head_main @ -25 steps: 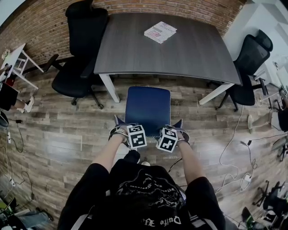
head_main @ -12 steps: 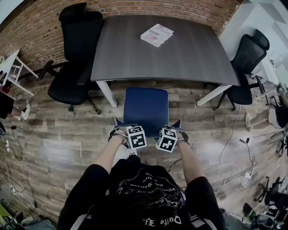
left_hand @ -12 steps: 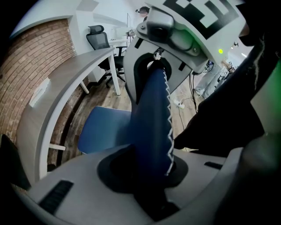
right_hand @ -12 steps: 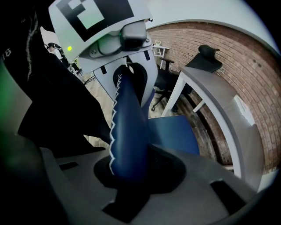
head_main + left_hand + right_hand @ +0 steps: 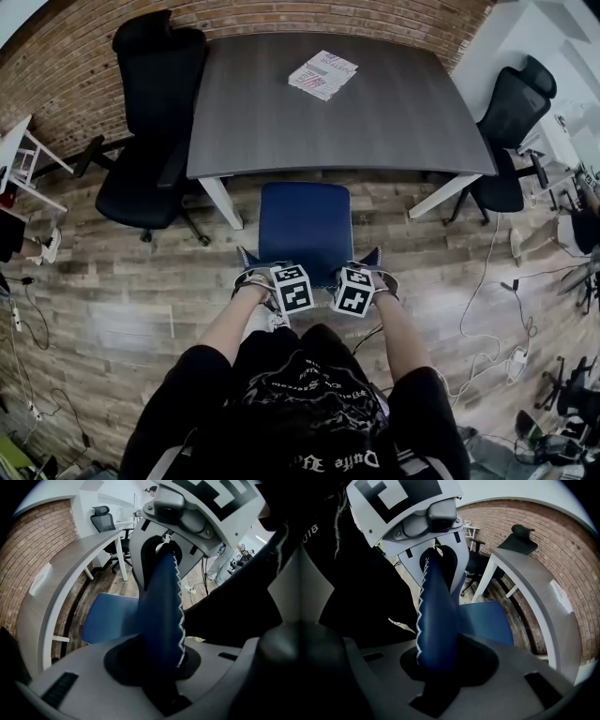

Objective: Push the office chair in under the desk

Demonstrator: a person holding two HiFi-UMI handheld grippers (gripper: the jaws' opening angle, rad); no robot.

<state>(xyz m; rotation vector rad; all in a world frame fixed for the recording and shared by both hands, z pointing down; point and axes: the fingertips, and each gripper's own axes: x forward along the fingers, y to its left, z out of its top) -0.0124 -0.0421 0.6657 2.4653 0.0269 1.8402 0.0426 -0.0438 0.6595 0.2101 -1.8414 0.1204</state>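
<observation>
Just in front of the surface's near edge, between its two white legs [image 5: 217, 199], stands the blue office chair [image 5: 306, 225], its seat wholly out on the floor and its front edge close to that edge. At the person's side of the seat, the left hand-held gripper [image 5: 153, 656] and the right hand-held gripper [image 5: 447, 660] each have their jaws narrowed onto the blue, white-stitched top edge of the backrest, one towards each end, both pointing steeply down.

The surface [image 5: 375, 112] is a dark grey top, bare but for a few printed booklets [image 5: 323, 73] near its far edge. A brick wall [image 5: 281, 11] runs behind it, and the floor [image 5: 122, 291] is grey-brown wood plank. The left black chair [image 5: 150, 141] stands at the surface's left end, the right black chair [image 5: 514, 131] at its right corner beside a white wall [image 5: 506, 37].

The office chair's base and wheels are hidden under its seat, and the marker cubes [image 5: 292, 289] cover much of the backrest from above. Part of the right black chair is hidden by the surface's corner. A white stand [image 5: 33, 155] at the left is cut off by the picture's edge.

The gap between the white legs is wider than the seat. The left black chair's base sits close to the left leg. Loose cables [image 5: 487, 309] trail over the floor to the right, well apart from the office chair
</observation>
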